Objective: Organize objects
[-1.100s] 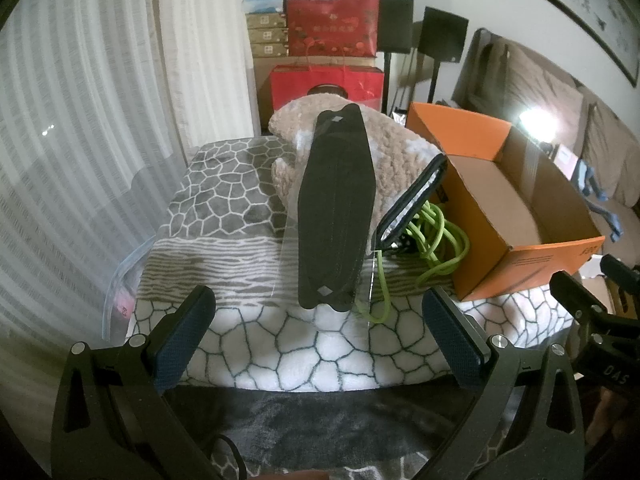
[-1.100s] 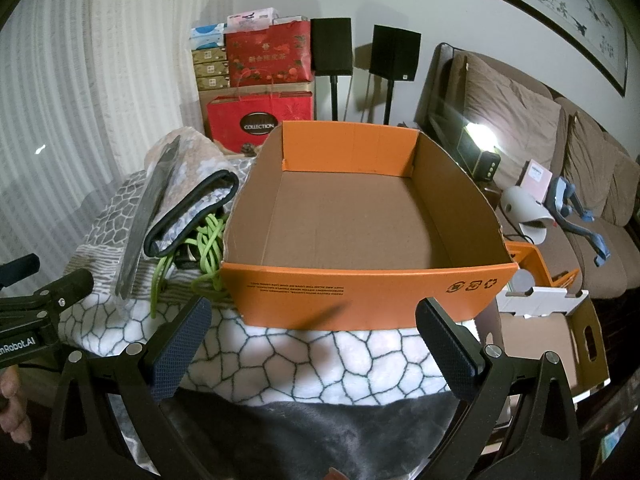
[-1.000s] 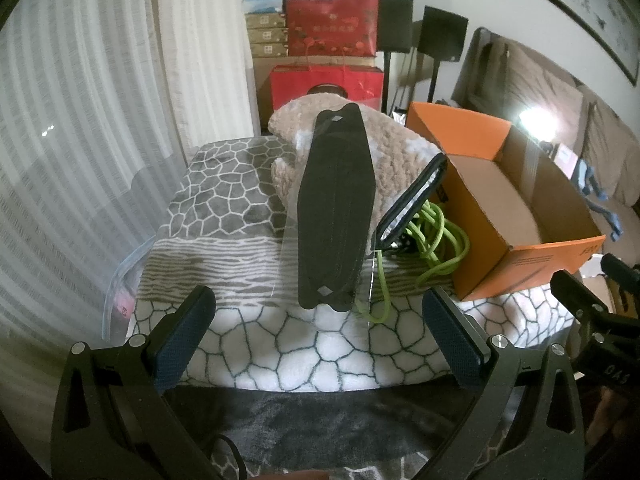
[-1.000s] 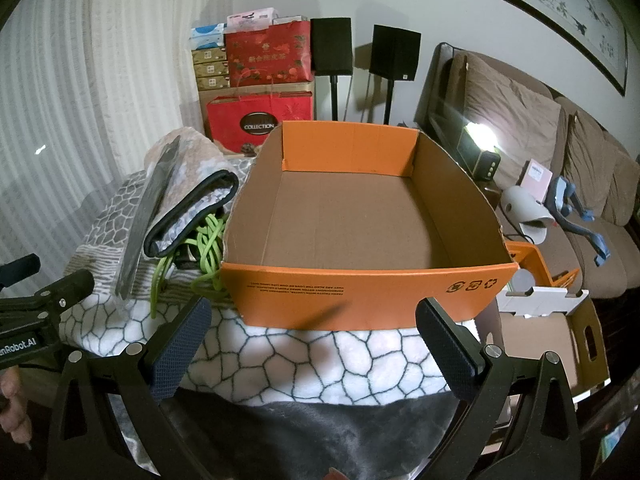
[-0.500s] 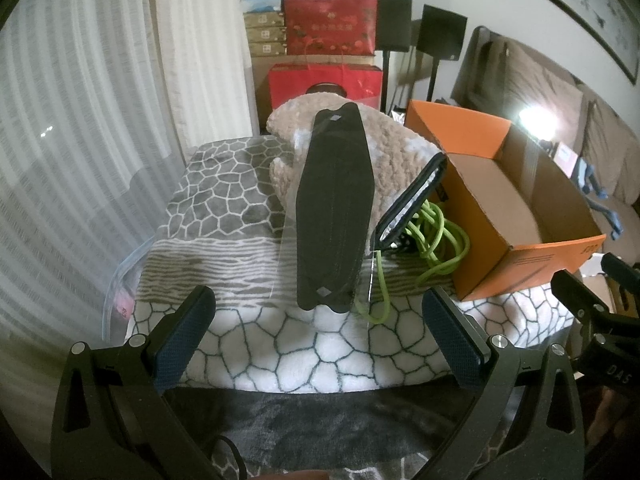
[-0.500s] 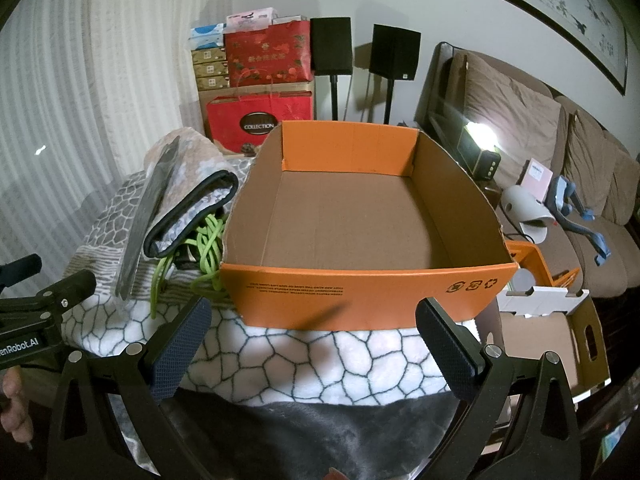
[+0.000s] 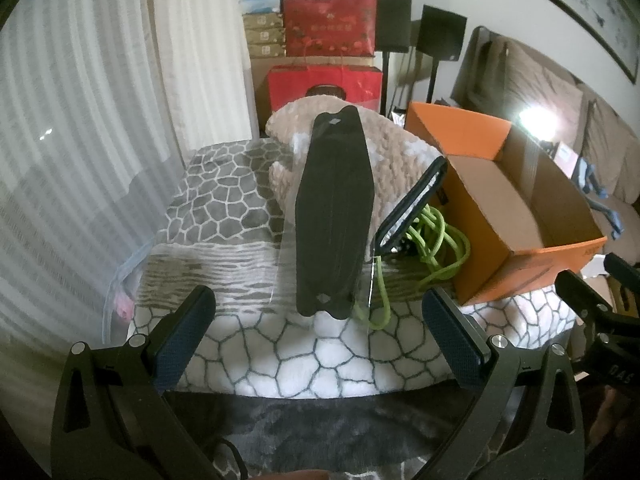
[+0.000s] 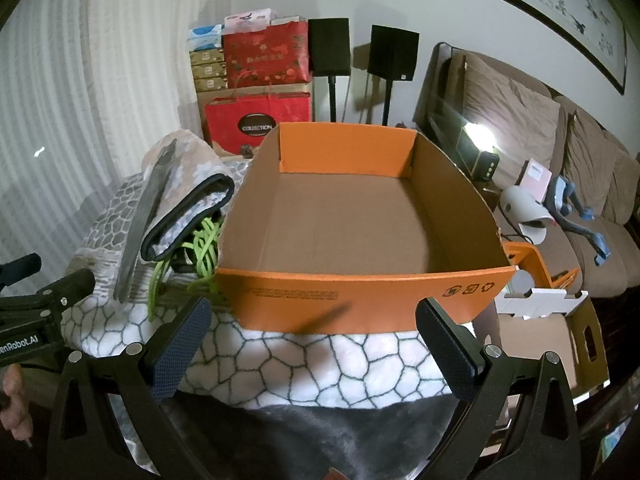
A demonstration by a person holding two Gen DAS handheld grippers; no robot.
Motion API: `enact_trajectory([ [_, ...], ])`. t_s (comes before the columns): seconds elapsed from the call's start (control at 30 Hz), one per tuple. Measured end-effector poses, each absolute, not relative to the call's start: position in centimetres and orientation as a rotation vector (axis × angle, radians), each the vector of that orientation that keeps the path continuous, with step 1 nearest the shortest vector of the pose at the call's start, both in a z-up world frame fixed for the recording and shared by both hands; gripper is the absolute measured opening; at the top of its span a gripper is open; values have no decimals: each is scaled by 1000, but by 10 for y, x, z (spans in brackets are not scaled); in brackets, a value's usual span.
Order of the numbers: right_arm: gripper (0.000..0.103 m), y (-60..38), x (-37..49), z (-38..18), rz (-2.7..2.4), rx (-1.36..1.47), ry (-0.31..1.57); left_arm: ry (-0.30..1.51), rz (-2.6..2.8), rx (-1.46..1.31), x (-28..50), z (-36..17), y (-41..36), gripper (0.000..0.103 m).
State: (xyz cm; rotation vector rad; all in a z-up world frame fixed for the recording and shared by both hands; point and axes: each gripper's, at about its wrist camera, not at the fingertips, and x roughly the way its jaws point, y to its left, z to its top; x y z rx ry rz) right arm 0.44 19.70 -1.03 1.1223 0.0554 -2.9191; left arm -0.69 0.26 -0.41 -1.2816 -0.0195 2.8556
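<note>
Both empty, jaws wide: left hand-held gripper [image 7: 318,322] faces one bagged black mask [image 7: 334,216] lying on one folded blanket [image 7: 400,160]; right hand-held gripper [image 8: 312,330] faces one empty orange box [image 8: 360,296]. One green cord [image 7: 436,236] between. Best pinch the mask's near end, lift clear of the cord.

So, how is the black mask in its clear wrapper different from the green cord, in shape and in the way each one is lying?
The black mask is flat, long and smooth, while the green cord is thin, round and tangled in loops. The mask leans up on the folded beige blanket, fully in view; the cord lies low on the patterned cover, partly hidden under the dark-edged pouch. The mask is sealed in clear plastic; the cord is bare. Both sit outside the orange box.
</note>
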Motion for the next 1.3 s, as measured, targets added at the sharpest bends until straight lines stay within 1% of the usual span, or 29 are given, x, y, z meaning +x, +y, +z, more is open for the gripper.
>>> enact_trajectory([
  [0.53,103,244,-26,5,-2967,1144,25,-43,2844,-1247,-49,-9,-18,103],
  [0.73,103,279,-39,13,-3018,1152,-41,-103,2794,-1256,-69,-14,-24,103],
  [1.0,103,323,-65,10,-3053,1225,-125,-123,2714,-1270,-99,-19,-15,103],
  [1.3,102,352,-84,-8,-3049,1324,-161,-19,2711,-1287,-121,-34,10,103],
])
